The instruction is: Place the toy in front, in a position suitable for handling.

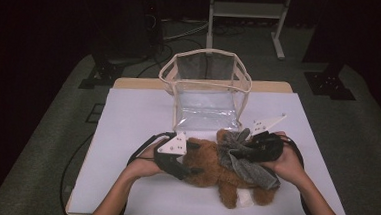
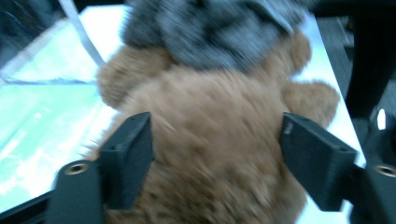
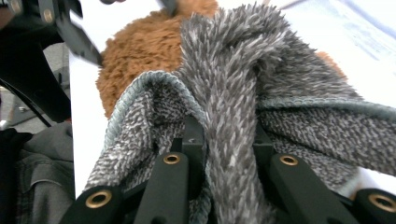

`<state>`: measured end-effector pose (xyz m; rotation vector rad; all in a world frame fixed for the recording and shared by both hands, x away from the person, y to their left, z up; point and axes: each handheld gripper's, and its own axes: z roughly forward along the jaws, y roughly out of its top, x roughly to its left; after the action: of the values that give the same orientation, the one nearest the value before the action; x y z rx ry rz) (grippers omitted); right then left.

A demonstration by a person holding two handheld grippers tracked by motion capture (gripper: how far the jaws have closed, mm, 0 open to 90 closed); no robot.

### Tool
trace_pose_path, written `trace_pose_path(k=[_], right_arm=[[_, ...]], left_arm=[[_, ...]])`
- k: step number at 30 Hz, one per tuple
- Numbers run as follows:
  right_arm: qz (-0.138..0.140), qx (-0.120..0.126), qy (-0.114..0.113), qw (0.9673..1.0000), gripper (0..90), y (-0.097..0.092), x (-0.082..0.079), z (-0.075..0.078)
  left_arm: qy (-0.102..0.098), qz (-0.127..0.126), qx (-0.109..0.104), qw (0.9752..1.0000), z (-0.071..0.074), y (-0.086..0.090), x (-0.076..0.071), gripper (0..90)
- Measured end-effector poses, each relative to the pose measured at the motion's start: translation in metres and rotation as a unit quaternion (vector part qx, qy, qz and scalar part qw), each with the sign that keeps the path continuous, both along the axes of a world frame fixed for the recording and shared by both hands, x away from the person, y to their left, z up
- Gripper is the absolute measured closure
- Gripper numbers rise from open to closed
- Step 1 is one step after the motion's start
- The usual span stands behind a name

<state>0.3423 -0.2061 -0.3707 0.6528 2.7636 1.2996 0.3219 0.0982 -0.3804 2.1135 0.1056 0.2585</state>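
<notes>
High view: a brown plush teddy bear (image 1: 214,166) lies on the white table top (image 1: 127,118), near the person's edge, with a grey fuzzy knitted cloth (image 1: 248,158) draped over its upper half. A clear plastic bag with cream trim (image 1: 207,88) stands open just behind the bear, farther from the person. The left gripper (image 1: 191,158) lies at the bear's left end with one jaw on either side of the plush body; the right gripper (image 1: 246,148) meets the cloth from the right. Both hands rest low over the table.

Left gripper view: the two black jaws stand apart on either side of the teddy bear (image 2: 219,154), whose fur lies between them; whether the pads press into the fur cannot be told. The grey cloth (image 2: 210,32) covers the far part of the bear, and the clear bag (image 2: 42,102) lies at the left.

Right gripper view: the jaws are drawn close together and pinch a raised fold of the grey cloth (image 3: 229,107). Brown fur of the bear (image 3: 140,51) shows beyond the cloth, with the other gripper (image 3: 70,32) at the upper left.
</notes>
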Motion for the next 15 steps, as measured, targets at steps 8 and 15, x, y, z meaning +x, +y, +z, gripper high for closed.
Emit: trace_pose_path(k=[8, 15], right_arm=[[0.025, 0.018, -0.003, 0.9995, 74.9, -0.008, -0.032, 0.001], [-0.013, 0.029, -0.023, 0.9992, 74.7, -0.020, -0.009, 0.018]], left_arm=[[0.009, -0.025, 0.031, 0.9992, -0.005, -0.016, -0.005, 26.2], [0.012, -0.020, 0.030, 0.9993, -0.005, -0.012, -0.005, 29.6]])
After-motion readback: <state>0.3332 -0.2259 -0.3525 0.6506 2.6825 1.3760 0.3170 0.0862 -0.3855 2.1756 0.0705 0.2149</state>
